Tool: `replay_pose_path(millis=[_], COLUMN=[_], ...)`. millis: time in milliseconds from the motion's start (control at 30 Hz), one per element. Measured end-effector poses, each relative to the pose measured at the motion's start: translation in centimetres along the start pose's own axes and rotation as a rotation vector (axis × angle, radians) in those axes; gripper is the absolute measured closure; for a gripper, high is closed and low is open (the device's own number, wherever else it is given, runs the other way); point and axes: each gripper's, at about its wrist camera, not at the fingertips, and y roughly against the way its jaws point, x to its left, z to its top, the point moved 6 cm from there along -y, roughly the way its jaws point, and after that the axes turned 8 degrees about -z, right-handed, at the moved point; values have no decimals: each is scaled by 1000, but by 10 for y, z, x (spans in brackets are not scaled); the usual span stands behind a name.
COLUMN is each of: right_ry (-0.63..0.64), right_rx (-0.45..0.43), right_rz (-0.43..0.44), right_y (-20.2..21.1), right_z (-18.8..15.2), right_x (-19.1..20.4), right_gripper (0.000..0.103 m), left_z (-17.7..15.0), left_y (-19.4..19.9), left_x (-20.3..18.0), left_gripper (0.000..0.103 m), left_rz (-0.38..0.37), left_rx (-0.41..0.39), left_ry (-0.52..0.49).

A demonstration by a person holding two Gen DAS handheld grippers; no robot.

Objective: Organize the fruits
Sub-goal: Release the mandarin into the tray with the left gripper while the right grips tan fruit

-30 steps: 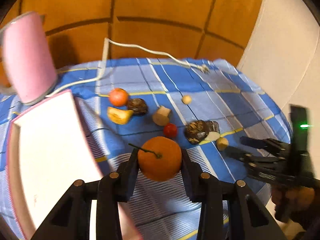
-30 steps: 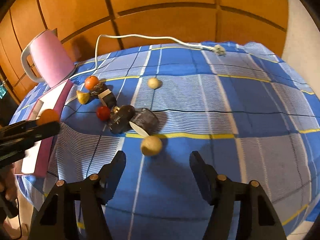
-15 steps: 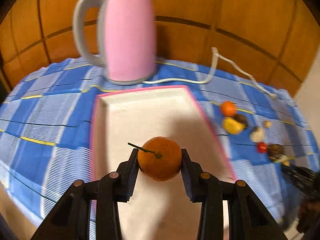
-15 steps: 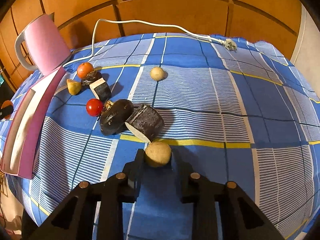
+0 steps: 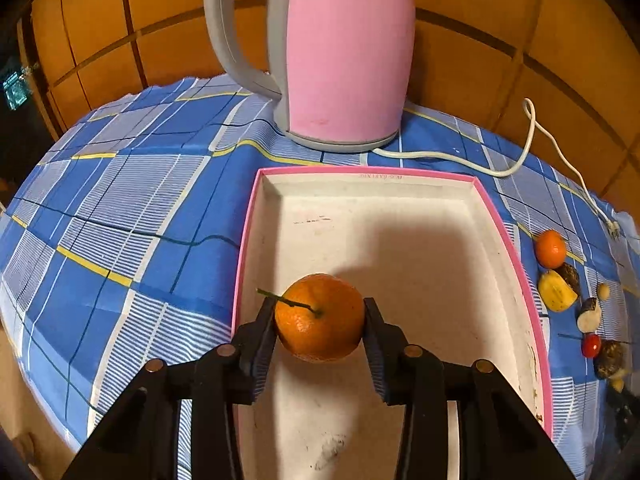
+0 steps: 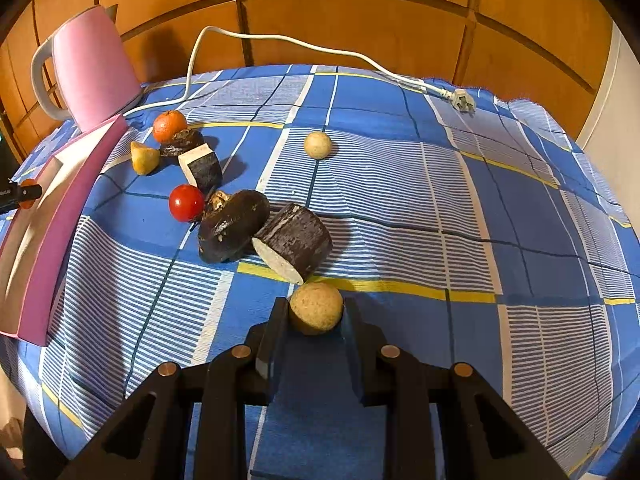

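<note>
An orange (image 5: pixel 320 322) with a thin green stem sits between the pads of my left gripper (image 5: pixel 320 312), just above the floor of the white tray with a pink rim (image 5: pixel 400 240). The jaws are opening, and both pads still touch the orange's sides. My right gripper (image 6: pixel 316 314) is shut on a tan round fruit (image 6: pixel 316 306) low over the blue checked cloth. Left of it lie a cherry tomato (image 6: pixel 186 203), dark cut pieces (image 6: pixel 294 242), a yellow wedge (image 6: pixel 145 157), a small orange (image 6: pixel 169 125) and a second tan ball (image 6: pixel 317 145).
A pink kettle (image 5: pixel 344 52) stands right behind the tray, and its white cable (image 6: pixel 280 42) runs across the back of the table to a plug (image 6: pixel 462 100). Wooden wall panels close off the far side. The cloth drops away at the table's edges.
My left gripper carried the orange from above the loose fruits to the tray and sank toward its floor. My right gripper closed on the tan round fruit.
</note>
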Motion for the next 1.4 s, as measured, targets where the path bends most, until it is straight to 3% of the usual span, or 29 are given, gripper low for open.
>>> replay_pose_path(millis=[33, 100, 333, 633, 867, 1133, 1267, 1400], right_ry=[0, 2, 7, 11, -3, -9, 47, 112], right_rx=[-2, -7, -19, -47, -41, -60, -108, -131], right_rz=[-1, -7, -34, -34, -16, 36, 91, 208], right_y=[0, 0, 1, 3, 9, 33, 51, 63], right_z=[0, -1, -1, -3, -6, -9, 5, 23], right_x=[0, 0, 3, 3, 1, 6, 32, 74], right_gripper=[76, 76, 76, 76, 76, 76, 76, 76], left_z=[1, 3, -1, -44, -62, -72, -75, -79], left_y=[3, 11, 48, 99, 110, 107, 108, 109], left_x=[-1, -5, -14, -48, -61, -52, -47, -39], left_gripper=[56, 35, 24, 6, 4, 4, 4, 4], left_rz=[-5, -13, -10, -27, -15, -9, 6, 9], left_rx=[-15, -45, -119, -203, -213, -198, -202, -196], left_ry=[-6, -26, -28, -29, -64, -33, -48, -32])
